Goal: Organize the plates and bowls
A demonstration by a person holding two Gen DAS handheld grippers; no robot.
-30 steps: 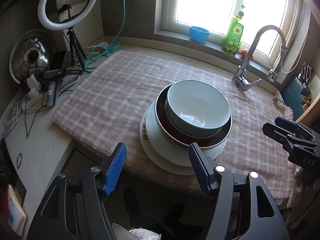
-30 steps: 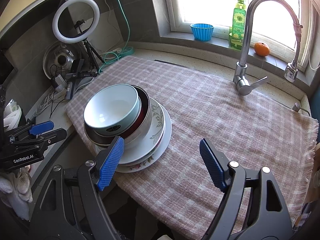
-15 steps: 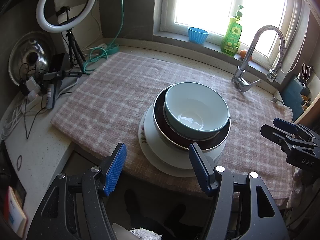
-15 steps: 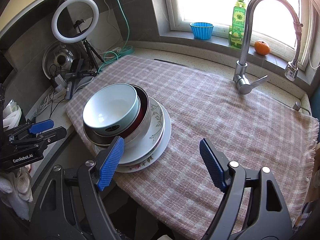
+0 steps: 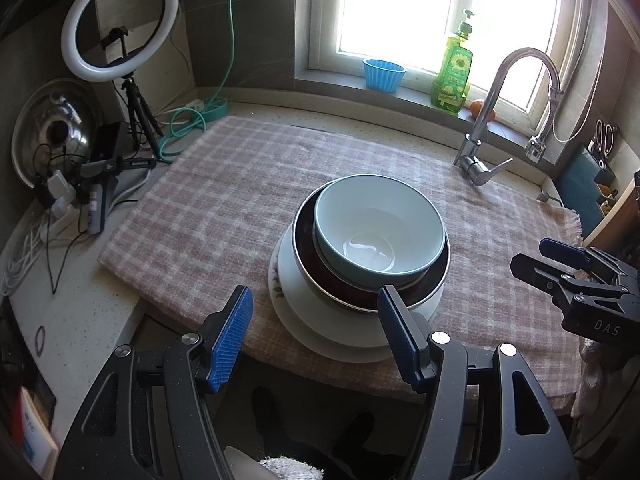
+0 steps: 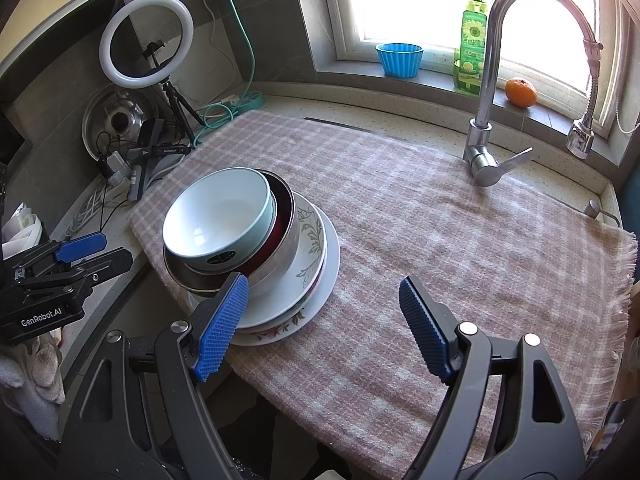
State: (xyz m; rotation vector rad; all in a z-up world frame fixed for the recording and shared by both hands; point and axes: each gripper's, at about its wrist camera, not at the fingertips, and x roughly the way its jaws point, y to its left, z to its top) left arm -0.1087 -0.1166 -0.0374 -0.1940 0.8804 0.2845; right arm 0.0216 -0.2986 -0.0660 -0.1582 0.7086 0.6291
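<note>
A stack of dishes stands near the front edge of the pink checked cloth [image 5: 224, 200]. A pale blue bowl [image 5: 376, 232] sits on top, inside a dark red metal-rimmed bowl [image 5: 308, 264], on white flowered plates [image 5: 320, 320]. The stack also shows in the right wrist view, with the blue bowl [image 6: 218, 218] and the plates [image 6: 312, 256]. My left gripper [image 5: 314, 332] is open and empty just in front of the stack. My right gripper [image 6: 324, 328] is open and empty, to the right of the stack, over the cloth's front edge.
A chrome faucet [image 6: 488, 80] stands at the back right. A green soap bottle [image 5: 454, 72], a blue cup [image 5: 383, 74] and an orange [image 6: 520, 92] sit on the windowsill. A ring light on a tripod [image 5: 120, 20], a metal lid and cables crowd the left counter.
The stack sits slightly lower and nearer in the left wrist view, so my left gripper has crept forward. The right gripper has barely moved. Both stay open.
</note>
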